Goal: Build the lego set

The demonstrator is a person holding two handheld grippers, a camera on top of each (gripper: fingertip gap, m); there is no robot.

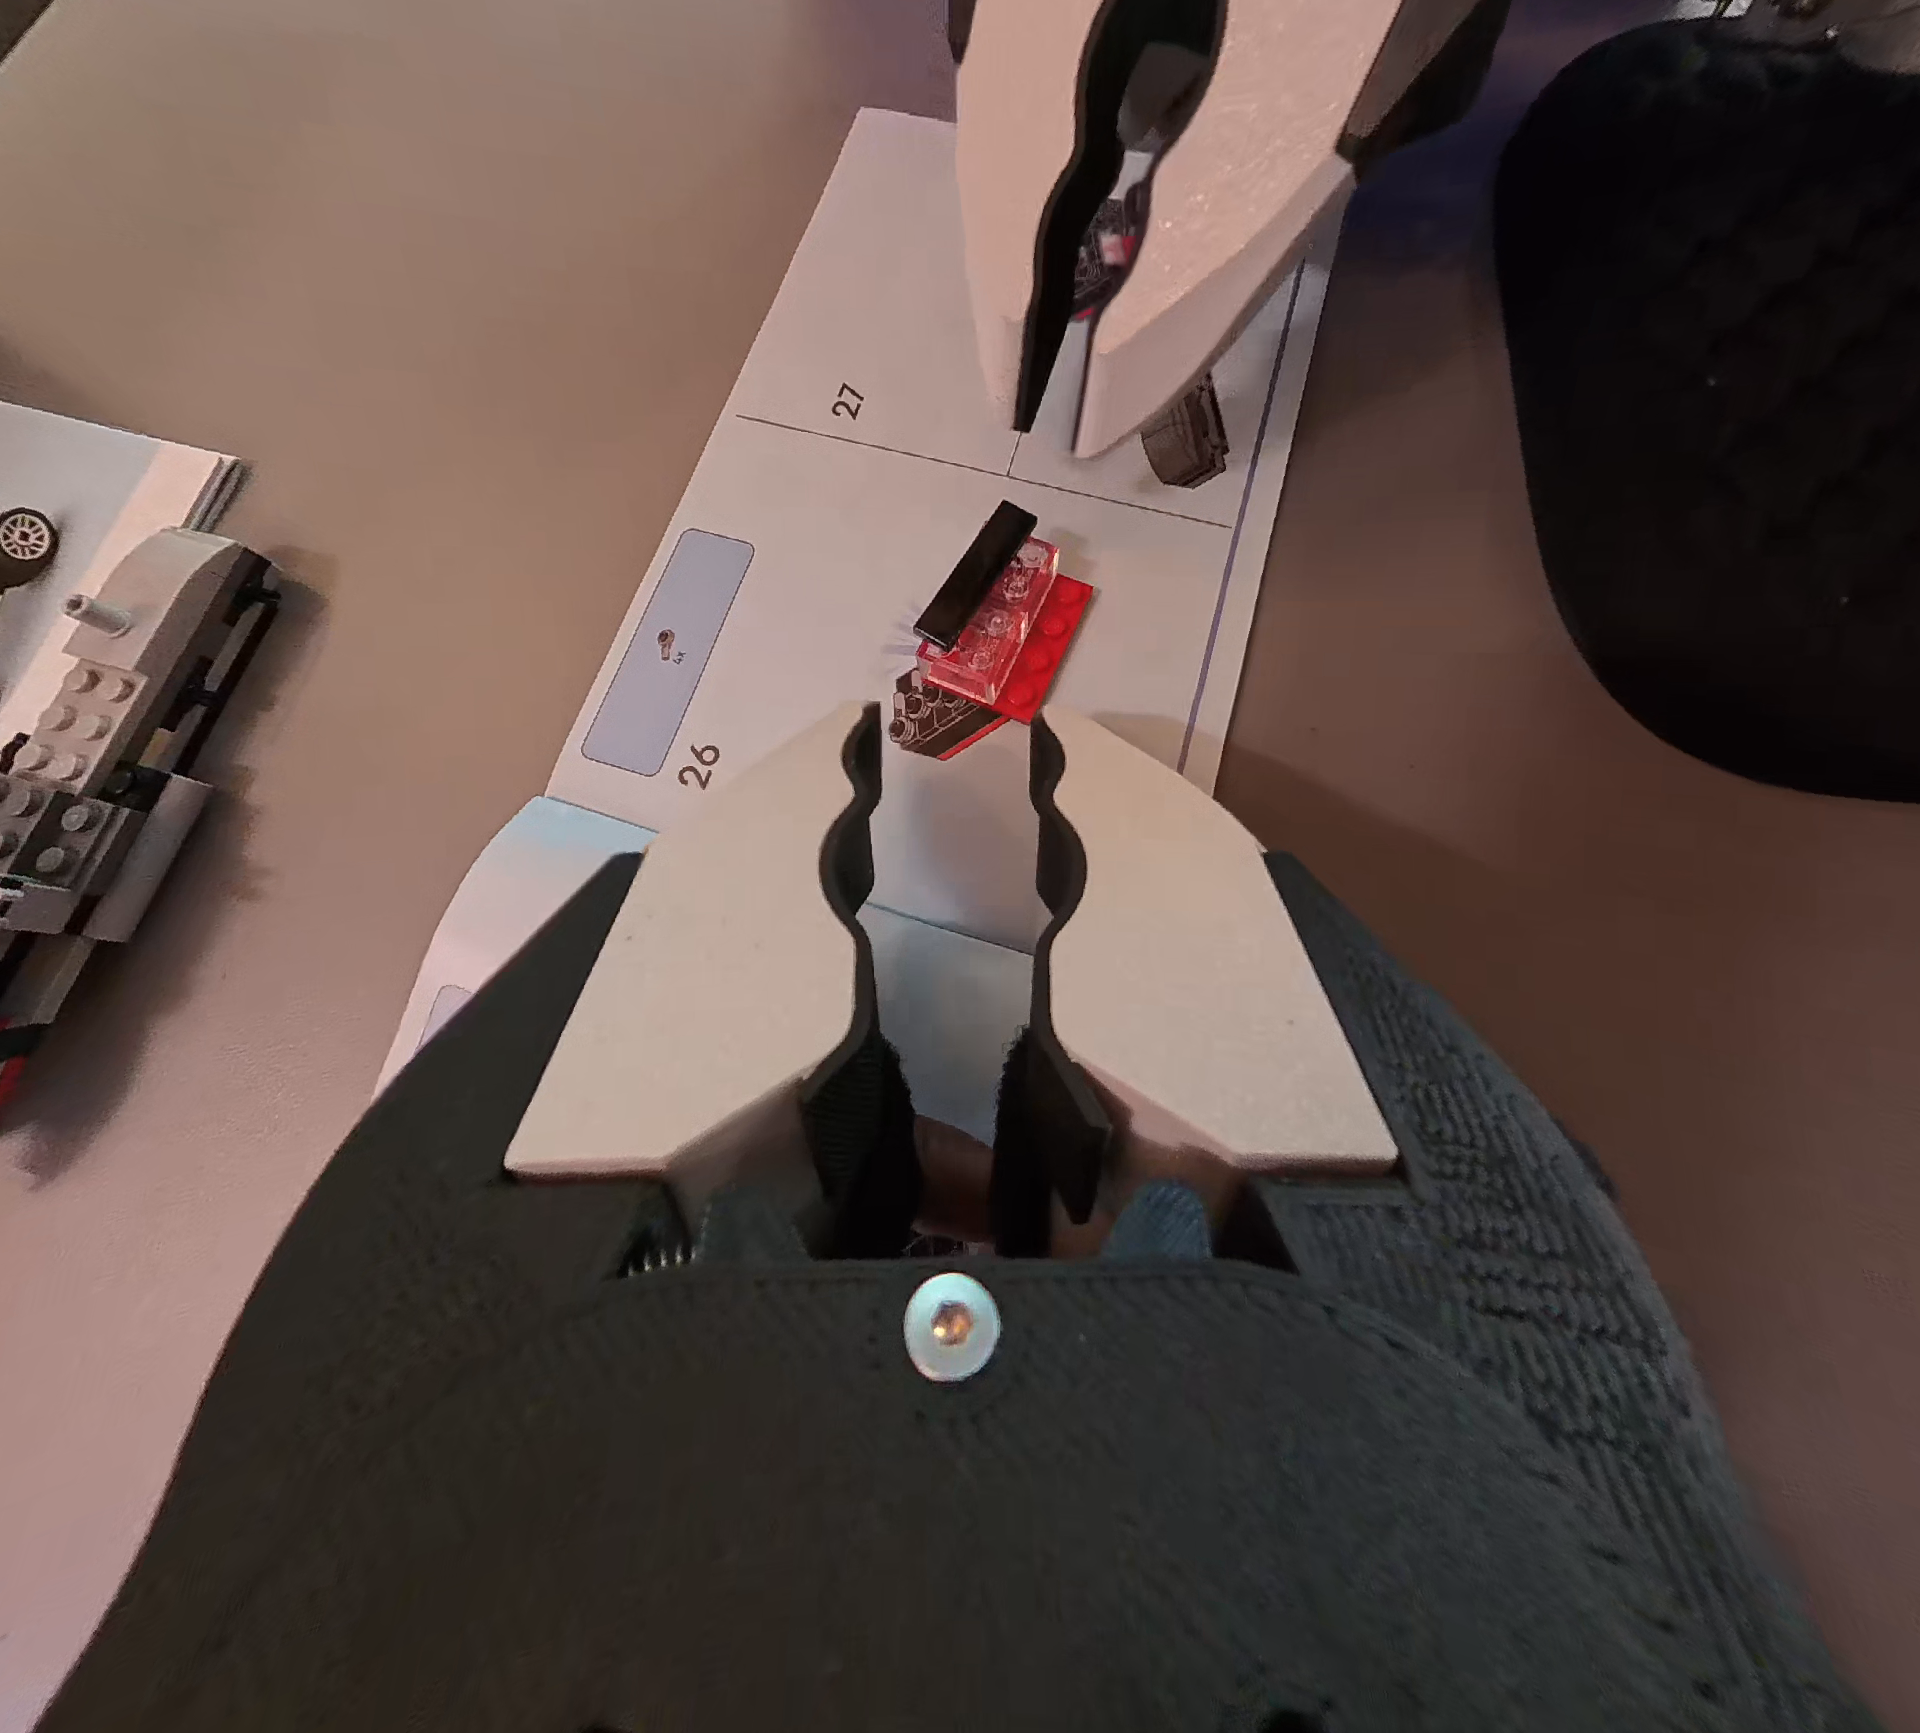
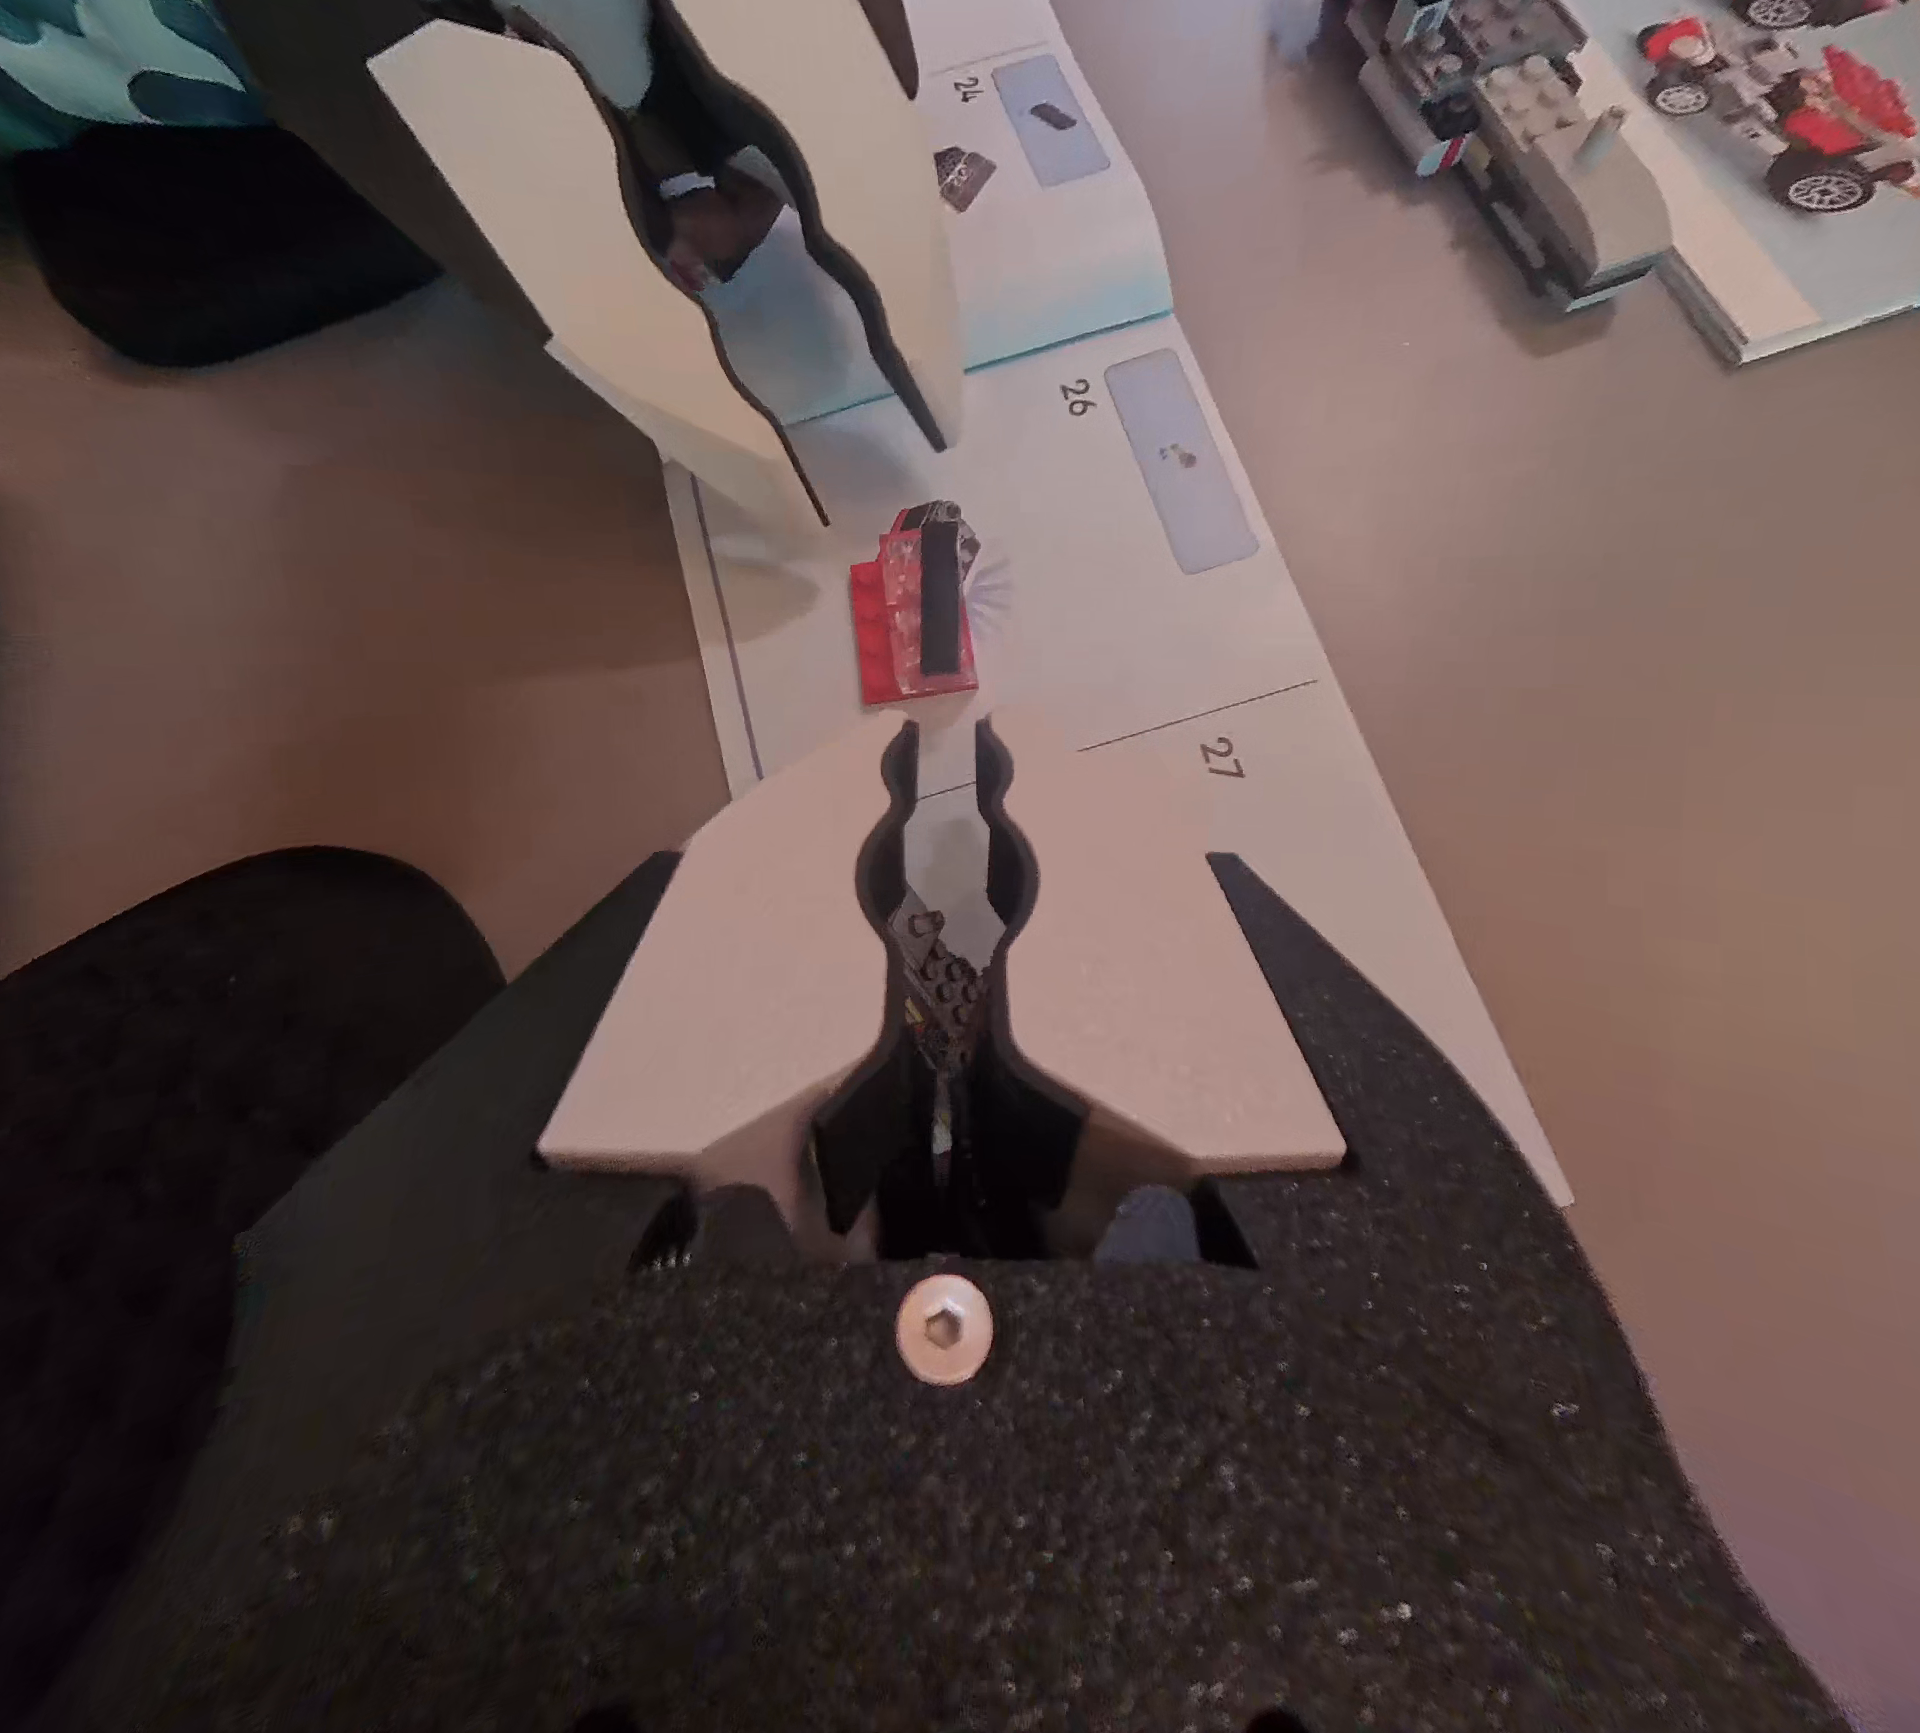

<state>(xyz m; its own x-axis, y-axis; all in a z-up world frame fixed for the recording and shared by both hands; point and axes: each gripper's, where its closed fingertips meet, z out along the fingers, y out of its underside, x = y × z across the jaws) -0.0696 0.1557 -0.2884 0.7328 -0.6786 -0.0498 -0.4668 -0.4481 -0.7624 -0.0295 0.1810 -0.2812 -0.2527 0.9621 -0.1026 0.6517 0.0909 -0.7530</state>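
A small lego piece [image 1: 997,634] lies on the open instruction booklet [image 1: 831,540]: a red plate, a clear red brick on it, and a black tile [image 1: 977,577] on top. My left gripper [image 1: 951,727] is open and empty, its tips just short of the piece. My right gripper [image 1: 1049,431] faces it from the far side, its jaws only a narrow gap apart and empty. In the right wrist view the piece [image 2: 914,613] lies just ahead of my right gripper [image 2: 948,727], with my left gripper [image 2: 883,483] beyond it.
A half-built grey lego car [image 1: 94,748] stands on the table to the left; it also shows in the right wrist view [image 2: 1496,104], next to a booklet with car pictures [image 2: 1766,73]. A black soft object [image 1: 1714,436] lies right of the booklet.
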